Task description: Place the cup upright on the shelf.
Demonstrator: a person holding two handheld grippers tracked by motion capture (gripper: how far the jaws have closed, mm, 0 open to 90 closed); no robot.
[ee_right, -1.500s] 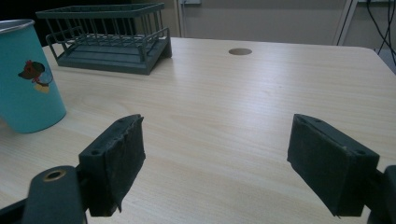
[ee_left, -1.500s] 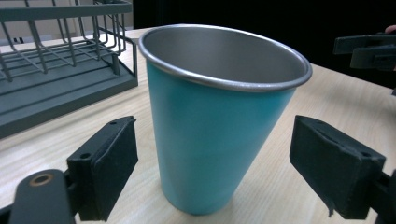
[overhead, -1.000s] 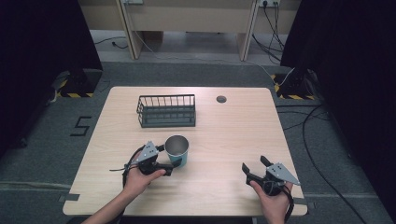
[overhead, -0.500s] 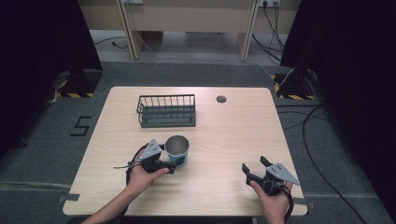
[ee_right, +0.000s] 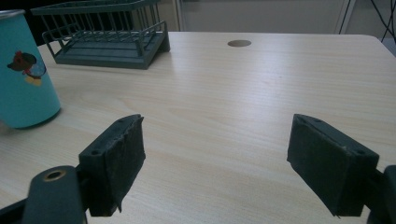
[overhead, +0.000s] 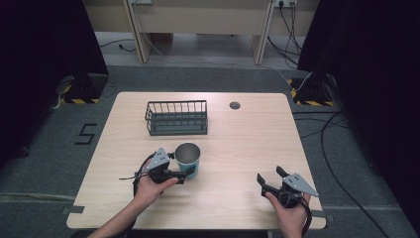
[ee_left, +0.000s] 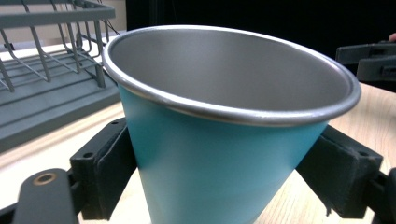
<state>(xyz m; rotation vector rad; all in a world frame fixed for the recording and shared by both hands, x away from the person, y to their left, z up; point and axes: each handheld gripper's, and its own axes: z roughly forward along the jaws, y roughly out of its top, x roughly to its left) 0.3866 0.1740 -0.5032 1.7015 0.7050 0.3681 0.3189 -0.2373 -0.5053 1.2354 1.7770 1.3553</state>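
The left claw (overhead: 184,174) is clamped on the teal cup (overhead: 188,161); ahead of it sits the wire rack (overhead: 177,118). The right claw (overhead: 271,176) stands apart over bare surface (overhead: 237,144).

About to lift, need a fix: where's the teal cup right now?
In the high view the teal cup stands left of the table's centre, just in front of the wire rack, between the left gripper's jaws.
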